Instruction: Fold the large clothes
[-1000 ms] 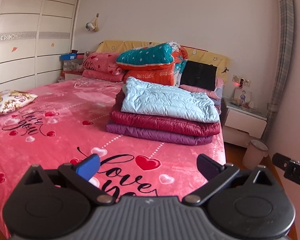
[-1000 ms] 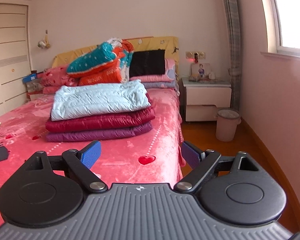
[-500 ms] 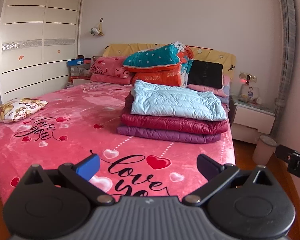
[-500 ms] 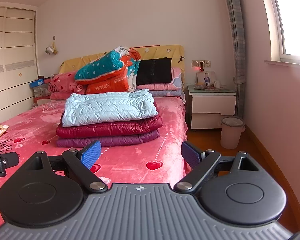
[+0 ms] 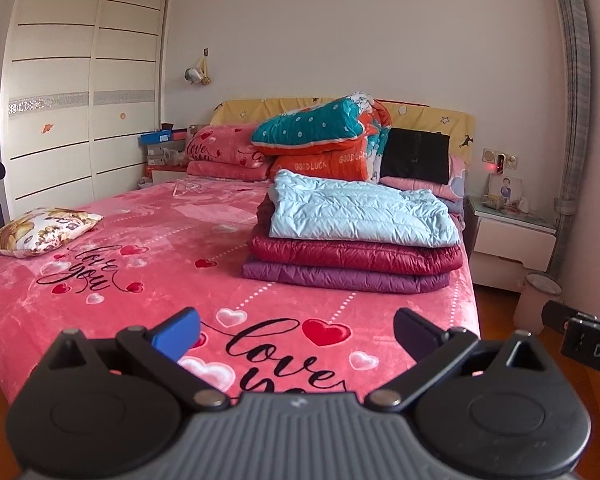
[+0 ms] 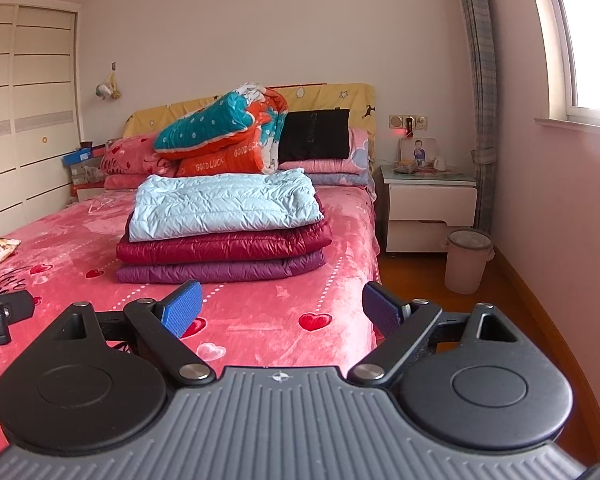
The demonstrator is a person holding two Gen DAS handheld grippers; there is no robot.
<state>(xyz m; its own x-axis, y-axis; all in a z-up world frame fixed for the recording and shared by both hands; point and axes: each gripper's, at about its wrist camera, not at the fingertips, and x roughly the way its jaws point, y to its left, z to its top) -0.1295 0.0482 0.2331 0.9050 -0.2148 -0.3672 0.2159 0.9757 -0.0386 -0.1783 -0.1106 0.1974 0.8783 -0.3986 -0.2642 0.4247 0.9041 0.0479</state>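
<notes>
Hovering level, both tools [image 5: 296,330] [image 6: 282,306] agape, facing bed [image 5: 148,248].

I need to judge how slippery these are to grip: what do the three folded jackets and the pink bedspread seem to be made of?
The light blue jacket, maroon jacket and purple jacket look like quilted, padded nylon-type shell: stitched channels, puffy, slight sheen. The bedspread looks like plush fleece: matte, fuzzy nap, printed hearts. Fibre content cannot be confirmed.

Pale walls, white wardrobe [image 5: 80,120], wood floor [image 6: 540,300] — bright window [image 6: 588,40]

Folded jackets [image 5: 356,236] stacked on bed [image 5: 140,280], pillows [image 5: 228,152] behind.
</notes>
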